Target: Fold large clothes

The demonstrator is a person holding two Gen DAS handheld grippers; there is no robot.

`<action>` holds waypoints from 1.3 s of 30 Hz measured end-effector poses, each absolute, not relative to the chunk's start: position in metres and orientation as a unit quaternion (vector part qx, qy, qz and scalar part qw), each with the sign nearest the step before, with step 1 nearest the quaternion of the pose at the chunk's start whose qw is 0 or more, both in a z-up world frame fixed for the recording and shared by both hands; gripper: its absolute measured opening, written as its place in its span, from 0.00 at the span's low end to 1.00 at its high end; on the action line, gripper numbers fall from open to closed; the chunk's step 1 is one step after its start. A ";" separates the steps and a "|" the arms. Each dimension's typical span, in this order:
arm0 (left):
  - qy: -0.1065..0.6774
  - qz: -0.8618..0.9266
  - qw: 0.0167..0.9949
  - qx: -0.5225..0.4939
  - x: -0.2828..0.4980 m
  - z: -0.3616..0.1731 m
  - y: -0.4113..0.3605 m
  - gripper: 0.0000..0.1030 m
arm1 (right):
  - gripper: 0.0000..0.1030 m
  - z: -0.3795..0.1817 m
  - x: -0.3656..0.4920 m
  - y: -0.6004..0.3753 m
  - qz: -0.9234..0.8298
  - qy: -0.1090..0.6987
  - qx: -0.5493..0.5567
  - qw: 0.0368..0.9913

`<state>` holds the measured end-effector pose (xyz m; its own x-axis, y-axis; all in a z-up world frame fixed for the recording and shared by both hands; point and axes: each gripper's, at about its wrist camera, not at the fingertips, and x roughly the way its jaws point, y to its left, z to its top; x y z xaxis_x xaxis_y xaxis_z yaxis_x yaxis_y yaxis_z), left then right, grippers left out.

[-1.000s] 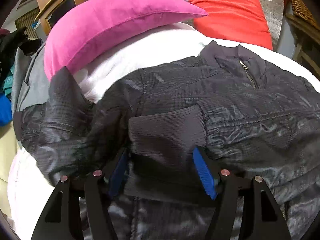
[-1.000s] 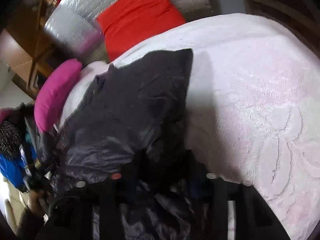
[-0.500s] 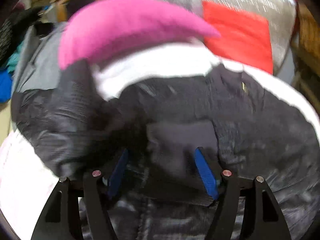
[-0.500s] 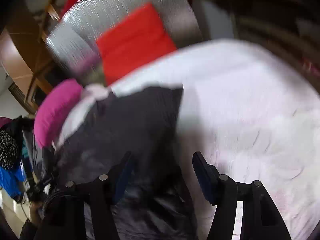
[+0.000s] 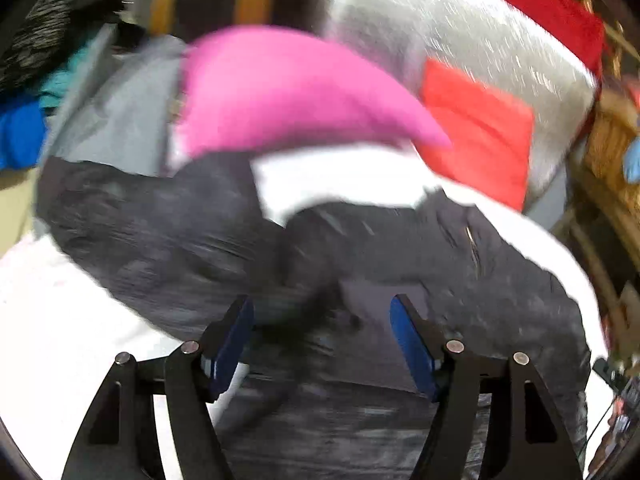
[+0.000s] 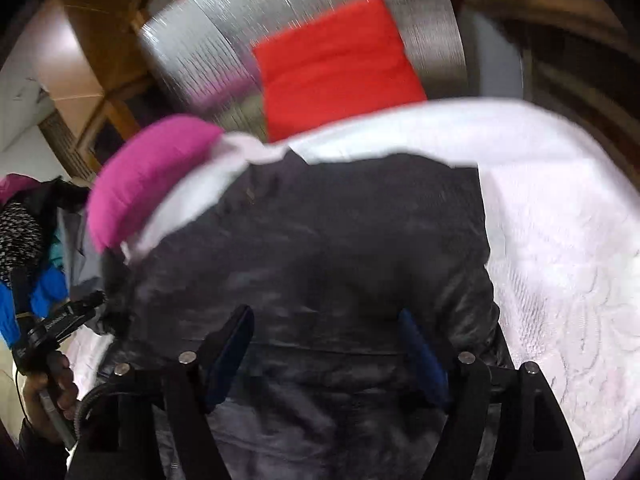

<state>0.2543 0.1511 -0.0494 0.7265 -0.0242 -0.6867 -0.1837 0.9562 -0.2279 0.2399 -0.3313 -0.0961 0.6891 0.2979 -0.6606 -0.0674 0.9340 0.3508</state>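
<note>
A dark grey zip jacket (image 5: 460, 280) lies on the white bed cover (image 5: 60, 320), its sleeves folded over the body; it also fills the middle of the right wrist view (image 6: 340, 248). My left gripper (image 5: 322, 340) is open above the jacket's lower part, with nothing between its blue pads. My right gripper (image 6: 326, 348) is open too, above the jacket near its hem. The left gripper, held in a hand, also shows at the left edge of the right wrist view (image 6: 60, 324). Both views are blurred by motion.
A pink pillow (image 5: 288, 92) and a red cushion (image 5: 480, 128) lie at the head of the bed against a silver headboard (image 5: 460, 32). A heap of clothes (image 5: 36, 92) sits at the left. White bed cover (image 6: 560, 260) spreads to the right of the jacket.
The right gripper opened and let go of the jacket. Both grippers pulled back and up from the jacket. The left one left the sleeve cuff lying on the body.
</note>
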 end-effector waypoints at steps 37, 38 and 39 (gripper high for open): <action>0.332 0.194 0.855 -0.348 0.288 -0.093 0.434 0.05 | 0.95 -0.174 0.204 -0.260 0.122 0.415 0.062 0.900; 0.321 0.195 0.871 -0.316 0.287 -0.073 0.421 0.05 | 0.95 -0.174 0.204 -0.260 0.123 0.414 0.064 0.899; 0.310 0.195 0.885 -0.288 0.285 -0.054 0.410 0.05 | 0.95 -0.174 0.204 -0.260 0.124 0.414 0.067 0.899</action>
